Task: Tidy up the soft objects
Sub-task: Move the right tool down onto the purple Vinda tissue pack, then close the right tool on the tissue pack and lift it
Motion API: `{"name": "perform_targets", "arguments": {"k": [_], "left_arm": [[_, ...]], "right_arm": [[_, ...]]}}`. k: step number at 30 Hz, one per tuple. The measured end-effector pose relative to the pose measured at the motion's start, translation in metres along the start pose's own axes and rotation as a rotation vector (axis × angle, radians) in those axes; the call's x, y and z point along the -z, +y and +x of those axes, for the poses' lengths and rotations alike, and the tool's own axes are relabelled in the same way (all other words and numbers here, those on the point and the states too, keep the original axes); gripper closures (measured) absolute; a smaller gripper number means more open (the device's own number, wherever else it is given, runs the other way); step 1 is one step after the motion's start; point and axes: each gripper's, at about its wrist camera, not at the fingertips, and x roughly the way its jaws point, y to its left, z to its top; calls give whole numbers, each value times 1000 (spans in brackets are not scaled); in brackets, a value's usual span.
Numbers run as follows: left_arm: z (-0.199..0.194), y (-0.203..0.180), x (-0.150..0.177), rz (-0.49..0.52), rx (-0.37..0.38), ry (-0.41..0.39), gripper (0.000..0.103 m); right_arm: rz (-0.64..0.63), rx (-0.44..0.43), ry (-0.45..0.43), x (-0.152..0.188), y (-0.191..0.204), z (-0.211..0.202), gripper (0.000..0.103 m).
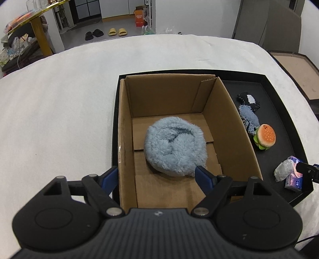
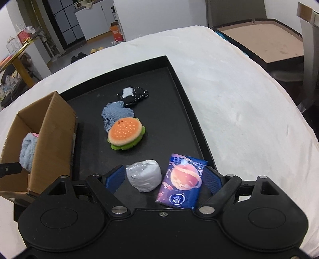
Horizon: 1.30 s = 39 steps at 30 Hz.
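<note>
A fluffy light-blue plush (image 1: pixel 175 146) lies inside an open cardboard box (image 1: pixel 235 127), also seen in the right wrist view (image 2: pixel 51 127). My left gripper (image 1: pixel 156 174) is open and empty, straddling the box's near left wall. On the black tray (image 2: pixel 179 83) lie a burger plush (image 2: pixel 125 133), a blue-grey cloth (image 2: pixel 115 113), a black spotted pouch (image 2: pixel 133 93), a grey wrapped bundle (image 2: pixel 144 175) and a tissue pack (image 2: pixel 182 183). My right gripper (image 2: pixel 162 177) is open around the bundle and tissue pack.
The tray and box sit on a white cloth-covered table (image 1: pixel 59 111). A brown table (image 2: pixel 265 41) stands at the right. Slippers (image 1: pixel 117 31) and an orange box (image 1: pixel 139 19) are on the floor beyond.
</note>
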Motion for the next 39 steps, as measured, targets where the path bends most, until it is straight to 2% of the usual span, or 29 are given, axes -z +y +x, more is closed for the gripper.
{"name": "perform_targets", "arguments": {"k": [5,8,12,18,21,23,27,29,34,39], "left_arm": [[2,-2,0,6,-11,4,20],[3,-3,0,6,-12,7,20],[5,-4,-1,6,-16,12,20],[6,-4,0,7,-18,15,20],[6,-4,0,6,-17,15,20],[6,-4,0,7,-17,15,20],[6,-3,1,4,-14,15,20],[6,-3,1,2,-13,15,20],[6,-1,1,-4,-5,16,20],[8,2,1,-16,-2,20,20]], "right_arm": [[55,48,-16,3,-13,7,31],[80,66,-1,4,-20,13,32],[39,112,-8,5,-15,18,33],[53,130,-3,6,-16,20,34],[49,146,-13,8,-16,20,42],[57,147,-26,10,-19,18,47],[69,141,-17,14,-24,20,48],[72,150,-21,15,-25,19,55],[92,126,-102,15,-23,4,59],[83,99,-45,14,-15,12,58]]}}
